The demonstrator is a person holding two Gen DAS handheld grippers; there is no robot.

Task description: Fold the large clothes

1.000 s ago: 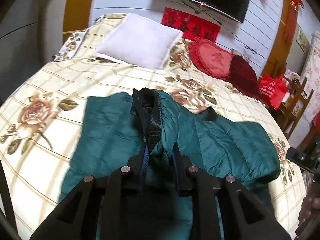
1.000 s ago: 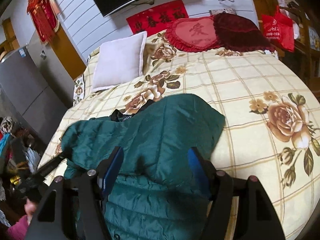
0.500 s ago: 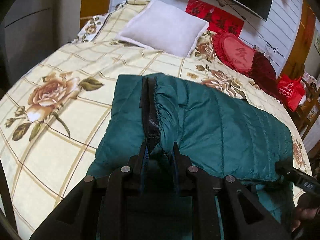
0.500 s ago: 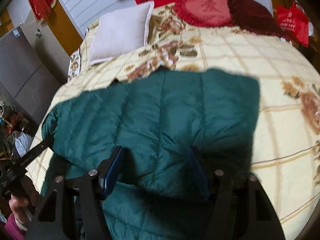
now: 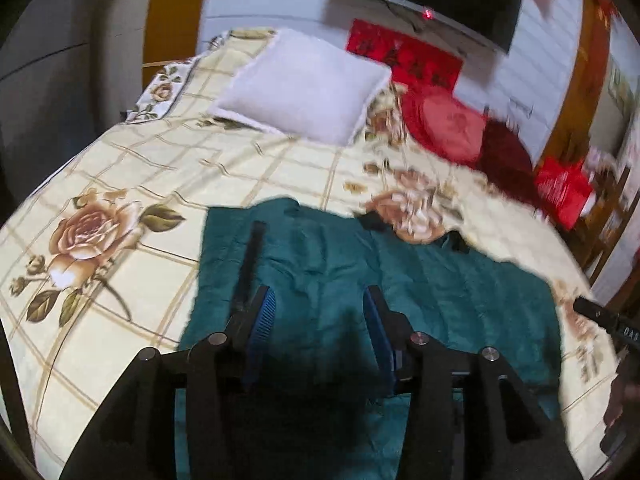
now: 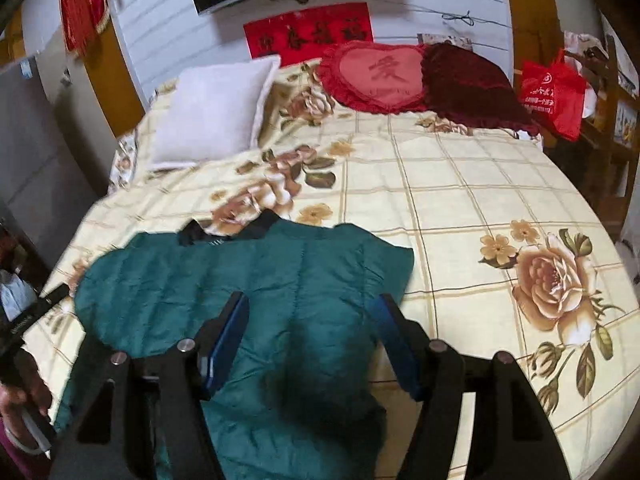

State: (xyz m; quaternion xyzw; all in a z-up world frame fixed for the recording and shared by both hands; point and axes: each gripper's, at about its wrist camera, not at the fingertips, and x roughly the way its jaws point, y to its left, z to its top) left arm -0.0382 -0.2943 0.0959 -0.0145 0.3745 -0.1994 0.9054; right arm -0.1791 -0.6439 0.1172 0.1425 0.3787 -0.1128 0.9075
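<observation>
A dark green quilted jacket (image 5: 340, 272) lies folded flat on the flowered bedspread (image 5: 160, 168); its black zipper edge runs along the left side. It also shows in the right wrist view (image 6: 248, 280), with the black collar at its far edge. My left gripper (image 5: 318, 304) is open and empty just above the jacket's near part. My right gripper (image 6: 310, 320) is open and empty above the jacket's near right part. The other gripper's tip shows at the right edge of the left view and the left edge of the right view.
A white pillow (image 5: 304, 84) and red heart cushions (image 6: 380, 76) lie at the head of the bed. A red bag (image 6: 554, 92) sits by wooden furniture on the right. A TV hangs on the wall. Bare bedspread (image 6: 500, 200) lies right of the jacket.
My left gripper let go of the jacket's zipper edge and opened. The folded-over half now lies flat. Both grippers pulled back slightly toward me.
</observation>
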